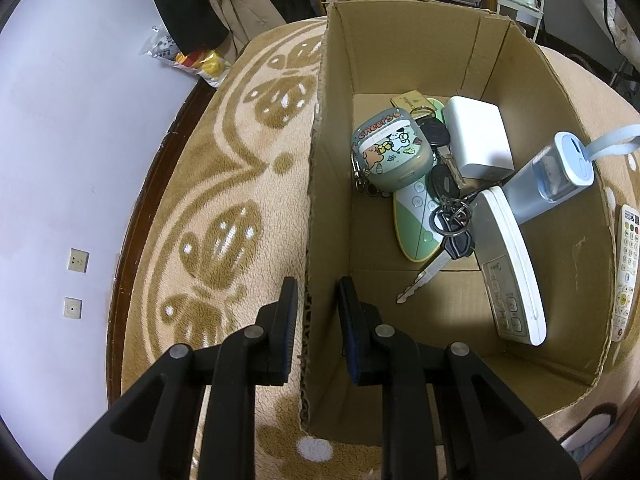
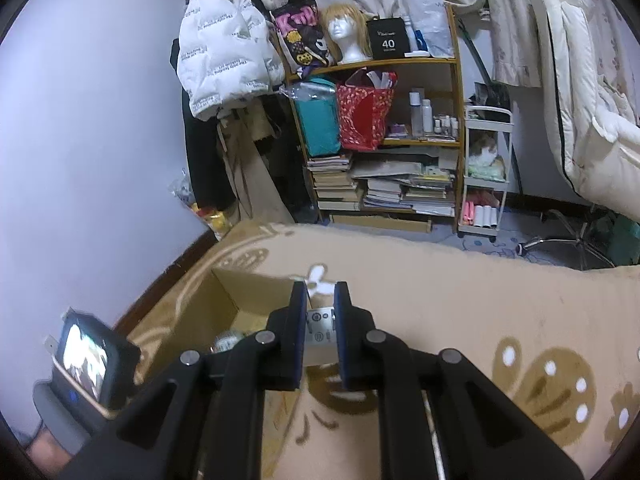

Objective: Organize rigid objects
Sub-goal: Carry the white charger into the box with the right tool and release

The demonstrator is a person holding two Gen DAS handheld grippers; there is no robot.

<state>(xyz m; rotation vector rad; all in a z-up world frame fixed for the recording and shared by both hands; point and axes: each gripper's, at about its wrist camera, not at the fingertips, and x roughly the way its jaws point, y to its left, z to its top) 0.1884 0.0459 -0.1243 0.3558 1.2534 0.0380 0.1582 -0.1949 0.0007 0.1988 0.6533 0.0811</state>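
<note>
White remote (image 2: 320, 330) in right claw (image 2: 320, 312): flat, grey-labelled, possibly its back.

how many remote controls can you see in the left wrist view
3: a green and white remote under the keys in the cardboard box, a white remote leaning at its right wall, another remote outside it. More may be hidden.

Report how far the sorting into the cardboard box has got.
Done: keys, a white charger block, a cartoon case and remotes lie in the cardboard box. In hand: the left gripper clamps the box wall; the right gripper holds a small white labelled object. Left: one remote outside.
</note>
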